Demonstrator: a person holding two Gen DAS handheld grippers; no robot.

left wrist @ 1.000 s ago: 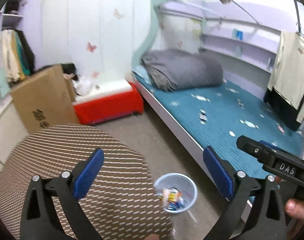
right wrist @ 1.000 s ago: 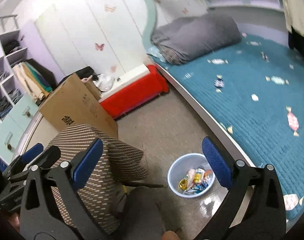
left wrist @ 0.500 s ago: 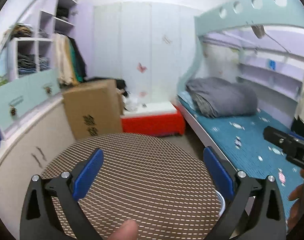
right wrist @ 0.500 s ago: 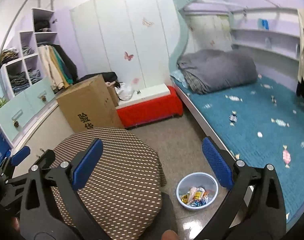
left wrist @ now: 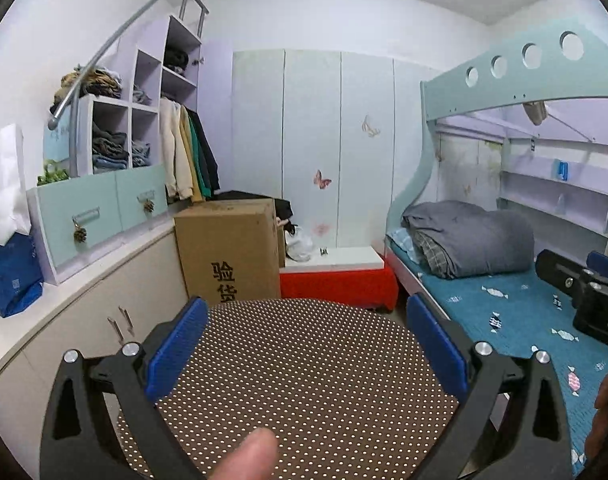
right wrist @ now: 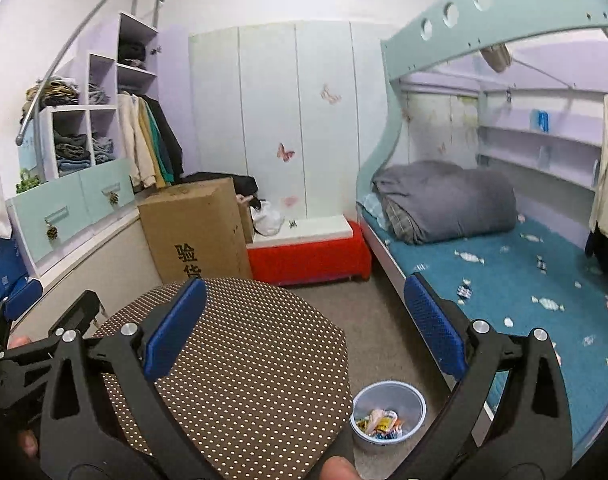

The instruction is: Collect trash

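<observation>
Several candy wrappers [right wrist: 469, 257] lie scattered over the teal bed [right wrist: 503, 280]; the left wrist view also shows wrappers [left wrist: 493, 292] on the bed [left wrist: 515, 312]. A small translucent blue bin [right wrist: 419, 408] stands on the floor between the round table and the bed, holding several wrappers [right wrist: 379, 424]. My left gripper [left wrist: 305, 352] hangs open over the dotted brown tablecloth [left wrist: 304, 392], holding nothing. My right gripper [right wrist: 305, 328] is open too, above the table's right edge [right wrist: 244, 360] and the bin. Each gripper shows at the edge of the other's view.
A tall cardboard box [left wrist: 228, 252] and a red bench [left wrist: 335, 284] stand behind the table. A folded grey duvet [left wrist: 471, 236] lies at the bed's head. Low cabinets [left wrist: 84, 340] and shelves run along the left wall. Carpet [right wrist: 383, 320] lies between table and bed.
Both views have tilted up from the floor to level across the room. The bin has dropped out of the left wrist view. Both grippers stay open.
</observation>
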